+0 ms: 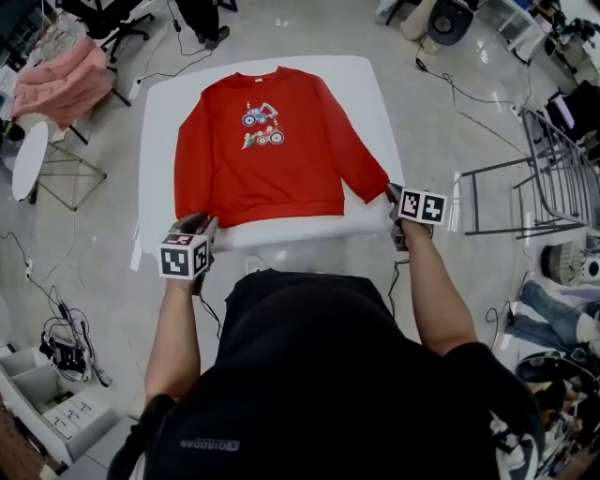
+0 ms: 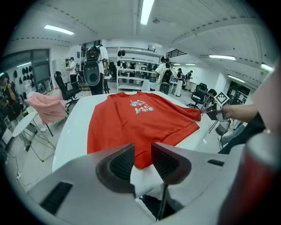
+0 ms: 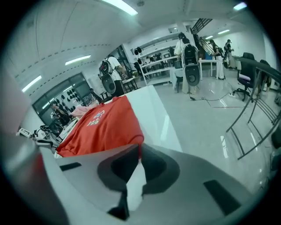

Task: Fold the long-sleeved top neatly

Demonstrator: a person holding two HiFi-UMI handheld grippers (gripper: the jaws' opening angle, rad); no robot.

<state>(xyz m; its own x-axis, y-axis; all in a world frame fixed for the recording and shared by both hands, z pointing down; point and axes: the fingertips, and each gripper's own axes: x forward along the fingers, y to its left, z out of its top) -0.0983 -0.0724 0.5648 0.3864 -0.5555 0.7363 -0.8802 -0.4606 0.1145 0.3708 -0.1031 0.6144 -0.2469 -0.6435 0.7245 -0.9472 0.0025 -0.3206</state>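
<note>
A red long-sleeved top (image 1: 267, 150) with a vehicle print lies flat, front up, on the white table (image 1: 366, 84), collar at the far side. My right gripper (image 1: 394, 197) is at the cuff of the sleeve on the right, near the table's near right corner. In the right gripper view its jaws (image 3: 138, 151) meet with the red cuff edge (image 3: 136, 139) pinched between them. My left gripper (image 1: 197, 225) hovers at the near left corner by the other cuff. Its jaws (image 2: 142, 160) stand apart, and the red cuff (image 2: 139, 158) shows beyond the gap, untouched.
A pink garment (image 1: 61, 80) drapes over a stand at the far left, beside a small round white table (image 1: 28, 159). A metal rack (image 1: 553, 178) stands on the right. Cables run over the floor, and office chairs (image 1: 112, 23) stand beyond the table.
</note>
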